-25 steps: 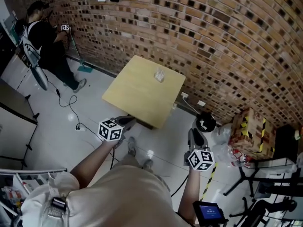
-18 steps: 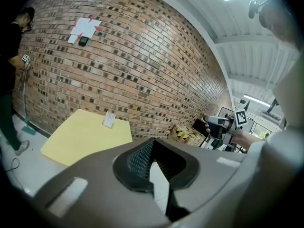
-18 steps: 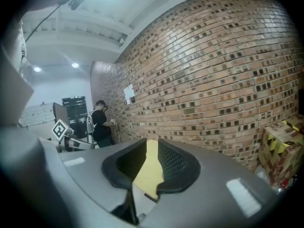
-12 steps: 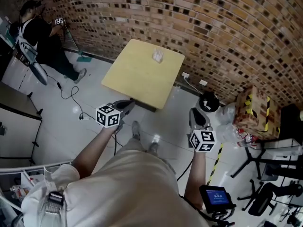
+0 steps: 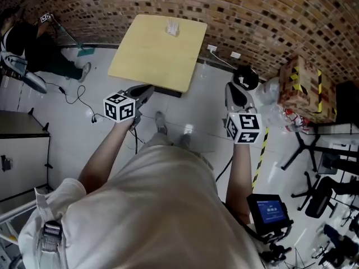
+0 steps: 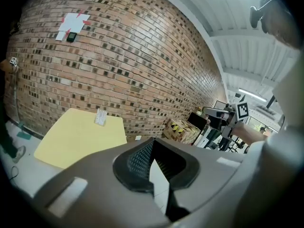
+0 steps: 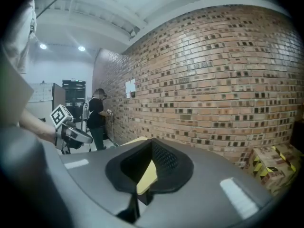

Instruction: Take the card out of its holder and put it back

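Brick wall (image 5: 252,15) backs everything you face. At the far left a person in black (image 5: 22,43) stands against it, well away from you. Your left gripper (image 5: 145,88) hangs over the pale floor (image 5: 73,122), just short of the near edge of the yellow table (image 5: 140,60). It points toward the table and a little downward. Its jaws meet at the tips, and nothing sits between them. On that table, close to the far edge by the wall, the clear holder (image 5: 173,27) stands upright. The white card (image 6: 100,117) is in it, and holder and card are the only things on the tabletop, well apart from both grippers. Right of the table, your right gripper (image 5: 234,89) hovers over the floor. Its jaws have just closed together on nothing; in the right gripper view only a slice of the yellow tabletop shows through the gap behind them. Just beyond its tips a round black object (image 5: 245,77) sits on the floor. Further right, a cardboard box (image 5: 303,86) banded with yellow-and-black tape rests by the wall. A small lit screen (image 5: 271,210) shows beside your right forearm.
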`<state>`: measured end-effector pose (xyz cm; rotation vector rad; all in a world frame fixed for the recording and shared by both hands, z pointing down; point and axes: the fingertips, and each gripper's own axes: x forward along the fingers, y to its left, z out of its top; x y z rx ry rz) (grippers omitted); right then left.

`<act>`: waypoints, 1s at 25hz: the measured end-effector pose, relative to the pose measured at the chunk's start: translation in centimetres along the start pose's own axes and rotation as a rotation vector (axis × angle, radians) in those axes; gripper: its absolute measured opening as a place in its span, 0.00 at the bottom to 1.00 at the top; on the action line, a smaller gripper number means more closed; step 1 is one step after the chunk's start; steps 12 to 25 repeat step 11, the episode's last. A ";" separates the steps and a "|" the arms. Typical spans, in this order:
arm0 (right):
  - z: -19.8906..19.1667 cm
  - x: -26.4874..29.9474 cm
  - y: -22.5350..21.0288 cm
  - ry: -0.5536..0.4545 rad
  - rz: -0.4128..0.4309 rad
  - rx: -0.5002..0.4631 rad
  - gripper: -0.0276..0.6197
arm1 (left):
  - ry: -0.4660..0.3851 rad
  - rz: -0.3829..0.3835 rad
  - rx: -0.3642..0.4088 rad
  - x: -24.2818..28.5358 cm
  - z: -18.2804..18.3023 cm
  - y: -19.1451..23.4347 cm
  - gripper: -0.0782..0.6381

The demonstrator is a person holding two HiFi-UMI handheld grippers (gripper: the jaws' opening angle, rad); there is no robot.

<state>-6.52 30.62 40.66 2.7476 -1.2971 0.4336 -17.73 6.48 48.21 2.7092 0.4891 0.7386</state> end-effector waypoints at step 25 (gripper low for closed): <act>-1.4 -0.4 -1.8 0.064 -0.050 -0.033 0.05 | 0.035 -0.046 0.000 3.3 -0.8 -0.6 0.14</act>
